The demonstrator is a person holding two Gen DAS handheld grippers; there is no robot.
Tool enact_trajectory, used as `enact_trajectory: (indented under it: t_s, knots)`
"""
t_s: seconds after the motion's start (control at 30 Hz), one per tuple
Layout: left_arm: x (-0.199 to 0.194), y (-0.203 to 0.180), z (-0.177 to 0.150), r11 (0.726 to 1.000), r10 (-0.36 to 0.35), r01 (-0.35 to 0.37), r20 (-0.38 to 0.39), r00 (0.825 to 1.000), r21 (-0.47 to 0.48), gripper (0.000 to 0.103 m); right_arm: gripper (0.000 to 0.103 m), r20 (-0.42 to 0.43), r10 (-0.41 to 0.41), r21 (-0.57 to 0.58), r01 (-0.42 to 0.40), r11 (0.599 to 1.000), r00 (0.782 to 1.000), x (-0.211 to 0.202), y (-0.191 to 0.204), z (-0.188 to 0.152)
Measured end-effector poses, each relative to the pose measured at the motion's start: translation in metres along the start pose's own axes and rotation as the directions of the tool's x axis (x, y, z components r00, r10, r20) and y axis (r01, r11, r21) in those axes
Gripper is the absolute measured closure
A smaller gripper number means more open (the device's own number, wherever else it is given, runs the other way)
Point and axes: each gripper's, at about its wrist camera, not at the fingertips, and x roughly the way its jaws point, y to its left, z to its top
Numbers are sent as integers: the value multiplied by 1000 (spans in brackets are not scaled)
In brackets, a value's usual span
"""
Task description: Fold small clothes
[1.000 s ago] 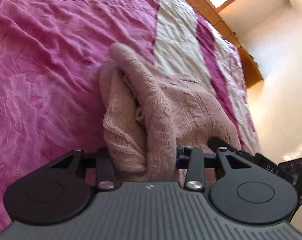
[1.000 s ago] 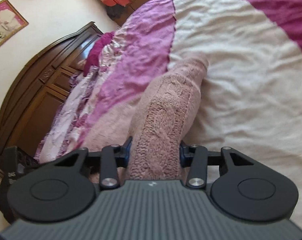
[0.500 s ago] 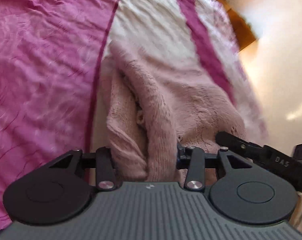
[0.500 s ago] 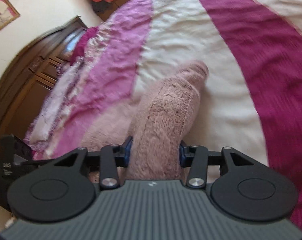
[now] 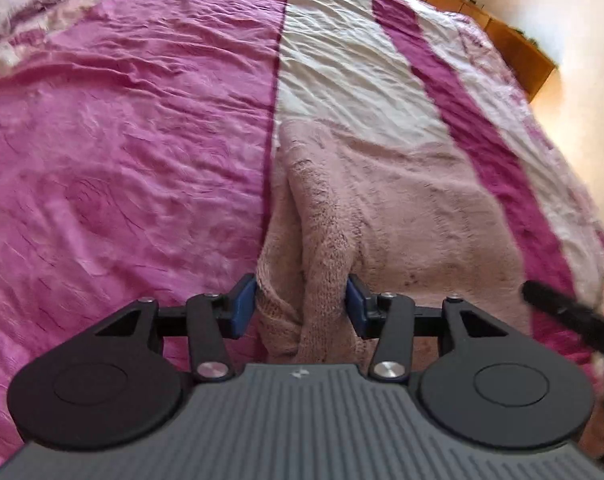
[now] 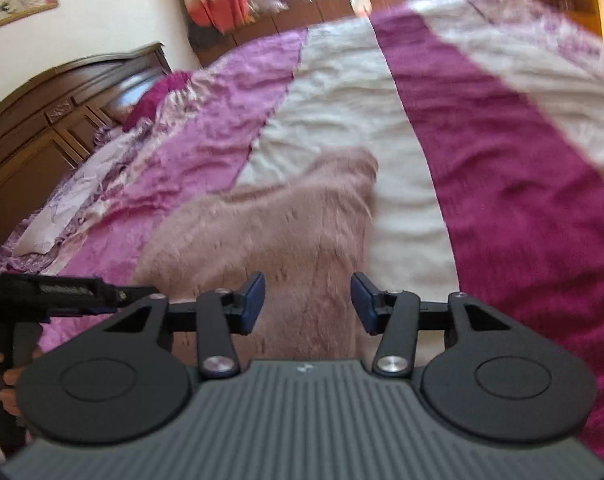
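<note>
Item: pink knit sweater (image 5: 402, 208), lying on the striped bedspread (image 5: 122, 140), lower centre of both wrist views.

Left gripper (image 5: 302, 304): we hold it clamped on a bunched fold of the knit.

Right gripper (image 6: 308, 300): fingers parted, nothing pinched; the knit lies beneath the gap.

Risks, as we judge them: with one side loose, any pull from the left would drag the sweater askew and rumple the fold; fuzzy yarn could snag on the pads (image 5: 244, 300) when we let go.
</note>
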Motion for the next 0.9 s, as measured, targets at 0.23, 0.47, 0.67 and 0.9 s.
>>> enact_trajectory:
  t_s: [0.23, 0.47, 0.67, 0.9]
  knots:
    - [21, 5, 2, 999, 41, -41, 1, 999, 28, 42, 71, -37, -38, -43, 36, 998, 999, 38, 9, -10]
    - [9, -1, 1, 999, 31, -31, 17, 999, 32, 40, 66, -18, -49, -23, 49, 999, 999, 31, 10, -8]
    - [-21, -19, -13, 997, 59, -62, 44, 997, 55, 27, 42, -5, -65, -8, 65, 998, 998, 5, 15, -16]
    - [-31, -39, -41, 984, 136, -141, 53, 989, 105, 7, 29, -17, -103, -35, 102, 994, 995, -20, 20, -33]
